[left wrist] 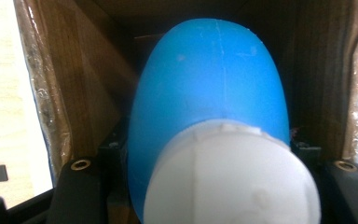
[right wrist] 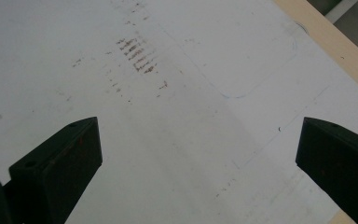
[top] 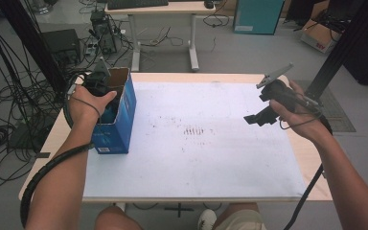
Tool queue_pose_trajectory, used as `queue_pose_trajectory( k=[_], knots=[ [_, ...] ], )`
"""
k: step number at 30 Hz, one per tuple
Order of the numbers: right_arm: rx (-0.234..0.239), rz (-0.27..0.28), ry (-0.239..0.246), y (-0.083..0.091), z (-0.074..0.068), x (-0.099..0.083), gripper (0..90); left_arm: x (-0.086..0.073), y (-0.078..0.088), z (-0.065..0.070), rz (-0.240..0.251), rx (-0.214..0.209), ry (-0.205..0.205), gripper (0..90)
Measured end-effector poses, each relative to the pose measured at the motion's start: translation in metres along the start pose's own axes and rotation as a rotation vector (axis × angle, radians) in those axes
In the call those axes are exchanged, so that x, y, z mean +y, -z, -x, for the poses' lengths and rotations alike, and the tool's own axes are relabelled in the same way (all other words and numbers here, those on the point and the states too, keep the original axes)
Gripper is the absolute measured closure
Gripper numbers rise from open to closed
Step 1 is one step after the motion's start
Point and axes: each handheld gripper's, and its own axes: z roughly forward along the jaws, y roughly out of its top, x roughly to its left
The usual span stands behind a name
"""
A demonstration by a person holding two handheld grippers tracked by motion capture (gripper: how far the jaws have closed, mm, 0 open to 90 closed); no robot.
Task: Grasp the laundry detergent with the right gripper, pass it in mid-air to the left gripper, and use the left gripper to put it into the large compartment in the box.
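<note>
White sheet over wooden table, cables at nine o'clock; blue bottle in open box, clamped by left gripper; right gripper spread wide, empty

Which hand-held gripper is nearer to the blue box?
Left. The left hand-held gripper is inside the blue box, holding a blue bottle. The right hand-held gripper hangs far across the table.

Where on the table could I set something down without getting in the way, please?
The white sheet is bare from the blue box across to the right hand-held gripper, apart from a smudged patch at its middle. The left end is crowded: the left hand-held gripper is shut on a blue bottle inside the box.
</note>
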Motion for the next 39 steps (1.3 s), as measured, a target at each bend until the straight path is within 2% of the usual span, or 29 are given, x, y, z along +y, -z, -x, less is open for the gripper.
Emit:
queue_pose_trajectory(
  k=[15,16,31,32,39],
  knots=[
    [-0.003,-0.003,0.01,0.0025,0.0006,0.0003,0.3,0.0,-0.0003,0.0001,0.001,0.001,-0.002,36.9],
    [-0.006,0.0,-0.004,0.0023,-0.0002,0.0004,0.3,-0.0001,-0.0003,0.0001,0.002,0.001,-0.002,36.9],
    [-0.006,-0.003,0.005,0.0044,0.0015,-0.0013,0.3,0.0001,-0.0003,0.001,-0.001,0.004,-0.005,36.9],
    [-0.007,0.002,-0.006,0.0039,0.0008,-0.0013,0.3,0.0001,-0.0004,0.001,0.0,0.005,-0.004,36.9],
    [-0.005,-0.001,-0.005,0.0029,0.0011,-0.002,0.3,0.0005,-0.0003,0.0017,-0.002,0.007,-0.007,36.9]
  ],
)
